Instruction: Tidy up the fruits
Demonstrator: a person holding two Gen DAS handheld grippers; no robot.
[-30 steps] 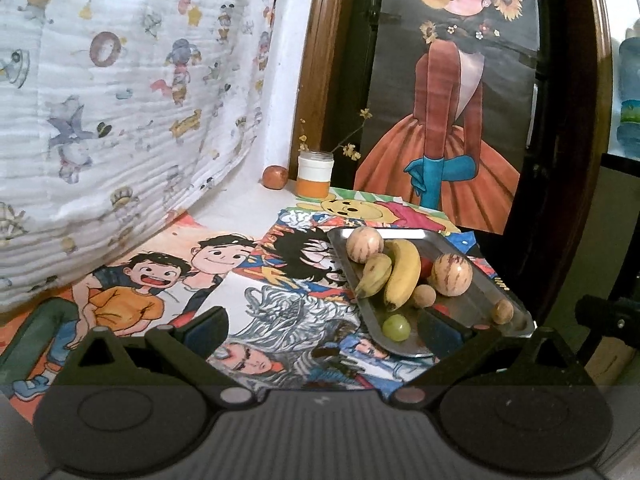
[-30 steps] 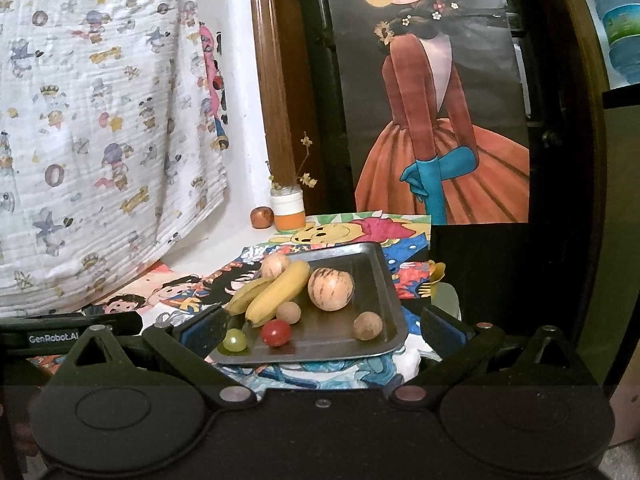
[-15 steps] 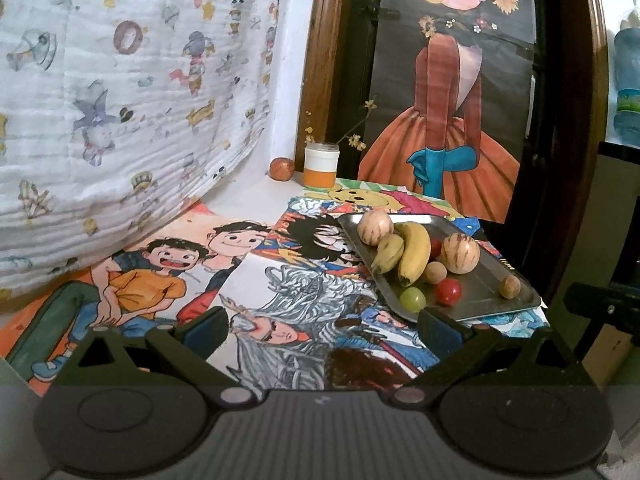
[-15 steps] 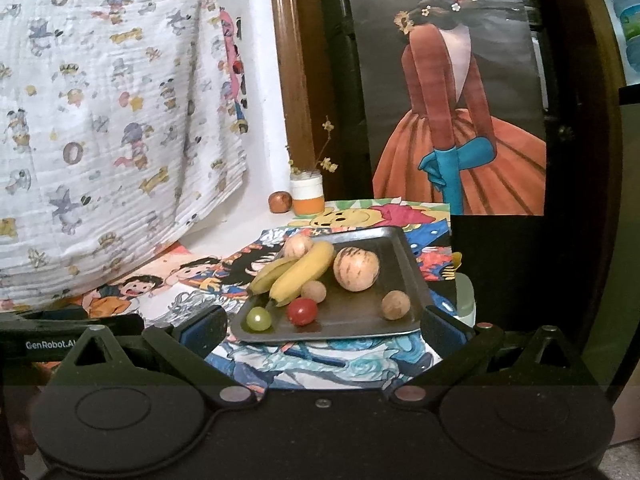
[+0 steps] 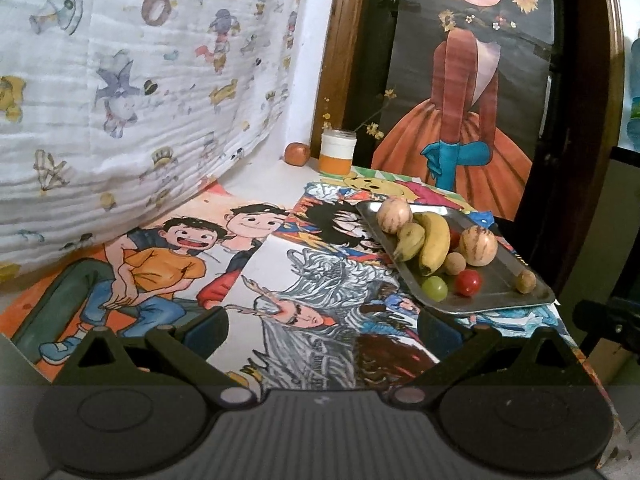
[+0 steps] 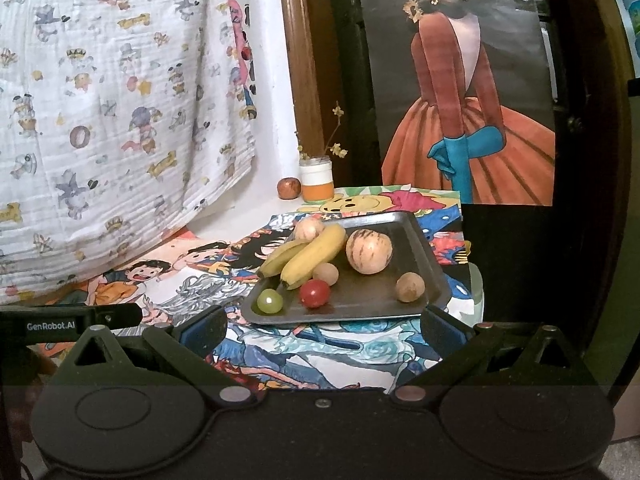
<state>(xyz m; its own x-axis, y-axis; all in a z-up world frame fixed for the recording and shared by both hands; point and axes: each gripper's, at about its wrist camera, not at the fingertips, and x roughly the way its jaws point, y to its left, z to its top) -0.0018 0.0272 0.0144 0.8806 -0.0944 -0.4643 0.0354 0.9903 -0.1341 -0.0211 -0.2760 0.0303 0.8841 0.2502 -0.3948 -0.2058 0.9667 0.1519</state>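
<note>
both tongs are spread wide with nothing between their fingers: the left tongs (image 5: 322, 330) hang over the cartoon-printed tabletop (image 5: 168, 264), and the right tongs (image 6: 322, 330) sit low just in front of the metal tray (image 6: 420, 248). from the left tongs the tray (image 5: 500, 280) lies ahead and to the right; from the right tongs it is straight ahead, its near edge just beyond the fingertips. the tray holds eight fruits: two bananas (image 6: 314, 256) lying side by side and touching, two striped pale melons, the larger (image 6: 369, 251) to the right of the bananas and the smaller (image 6: 308, 229) behind them, two small tan round fruits, one (image 6: 325, 274) touching the banana tip and one (image 6: 409, 287) alone near the tray's right edge, one red cherry tomato (image 6: 315, 293) and one green grape (image 6: 269, 301) nearest the right tongs. beyond the tray, at the far edge of the tabletop, stand one jar (image 6: 317, 180) banded white and orange with dry twigs in it and one reddish-brown round fruit (image 6: 289, 188) just left of it. a cartoon-print white cloth (image 6: 120, 120) hangs to the left, and one painted poster of a girl in an orange dress (image 6: 468, 128) stands behind.
</note>
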